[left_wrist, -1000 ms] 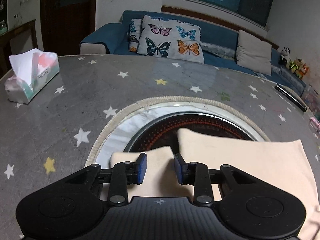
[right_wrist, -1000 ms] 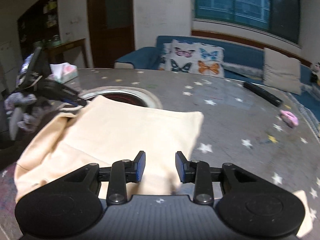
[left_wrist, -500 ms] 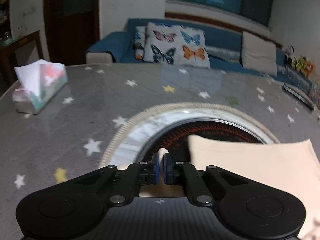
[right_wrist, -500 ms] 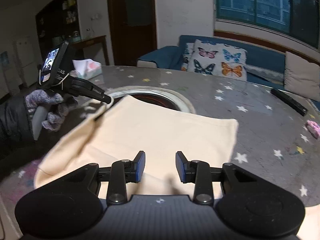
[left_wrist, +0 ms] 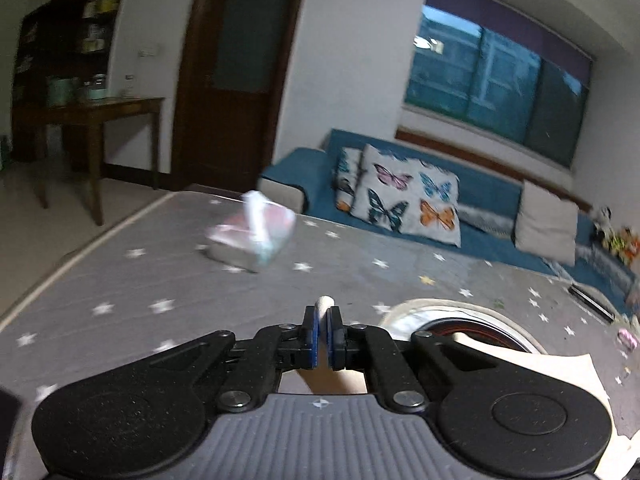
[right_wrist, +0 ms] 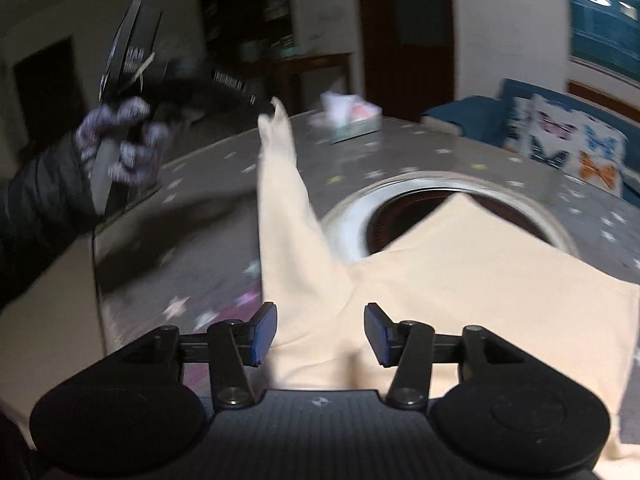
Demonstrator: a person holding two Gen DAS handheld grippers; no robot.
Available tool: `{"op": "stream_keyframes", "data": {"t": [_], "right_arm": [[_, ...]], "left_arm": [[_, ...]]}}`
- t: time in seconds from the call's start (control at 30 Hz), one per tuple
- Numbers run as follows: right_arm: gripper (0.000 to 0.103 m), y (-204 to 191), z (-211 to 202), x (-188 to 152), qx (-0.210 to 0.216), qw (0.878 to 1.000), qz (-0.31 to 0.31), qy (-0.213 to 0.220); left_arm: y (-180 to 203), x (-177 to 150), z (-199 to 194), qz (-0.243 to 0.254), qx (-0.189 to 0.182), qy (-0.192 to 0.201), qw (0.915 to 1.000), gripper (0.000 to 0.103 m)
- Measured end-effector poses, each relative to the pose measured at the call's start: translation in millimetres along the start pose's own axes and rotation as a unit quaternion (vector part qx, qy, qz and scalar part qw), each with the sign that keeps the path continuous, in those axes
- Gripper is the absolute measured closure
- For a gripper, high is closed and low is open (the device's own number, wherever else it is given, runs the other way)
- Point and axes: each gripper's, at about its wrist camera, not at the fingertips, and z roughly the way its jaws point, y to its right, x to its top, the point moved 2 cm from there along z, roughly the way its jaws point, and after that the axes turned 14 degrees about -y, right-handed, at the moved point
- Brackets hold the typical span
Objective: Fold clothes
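A cream garment (right_wrist: pixel 480 272) lies on the grey star-patterned table (right_wrist: pixel 208 236), partly over a round opening (right_wrist: pixel 420 204). One long part of it, a sleeve (right_wrist: pixel 288 208), is pulled up and to the left. My left gripper (left_wrist: pixel 322 334) is shut on the end of that sleeve (left_wrist: pixel 323 304); in the right wrist view the left gripper (right_wrist: pixel 272 106) holds the sleeve tip high above the table. My right gripper (right_wrist: pixel 320 334) hovers over the garment near the sleeve's base. Its jaws are opening and the pads do not touch the cloth.
A tissue box (left_wrist: pixel 256 236) stands on the table's far left part. A gloved hand (right_wrist: pixel 120 140) holds the left gripper. Behind the table are a blue sofa (left_wrist: pixel 472 200) with butterfly cushions, a wooden side table (left_wrist: pixel 92 120) and a dark remote (left_wrist: pixel 592 300).
The left gripper shut on the sleeve end, then lifted it up and to the left. The right gripper swung left over the garment and its jaws spread wider.
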Motion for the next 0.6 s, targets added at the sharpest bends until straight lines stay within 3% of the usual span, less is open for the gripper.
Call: {"op": "stream_keyframes", "data": {"t": [0.3, 0.43, 0.53, 0.6], "right_arm": [[0.059, -46, 37, -16, -0.030, 0.996, -0.065, -0.046], [0.072, -51, 40, -22, -0.037, 0.996, -0.065, -0.052], [0.086, -50, 38, -22, -0.040, 0.996, -0.062, -0.055], [0.088, -49, 36, -21, -0.040, 0.995, -0.064, -0.059]], "left_arm": [[-44, -46, 4, -0.006, 0.034, -0.027, 0.9990, 0.098], [-51, -54, -2, -0.002, 0.031, -0.024, 0.9992, 0.098], [-65, -61, 3, -0.015, 0.053, -0.041, 0.9976, 0.095], [-75, -65, 5, -0.027, 0.071, -0.055, 0.9956, 0.095]]}}
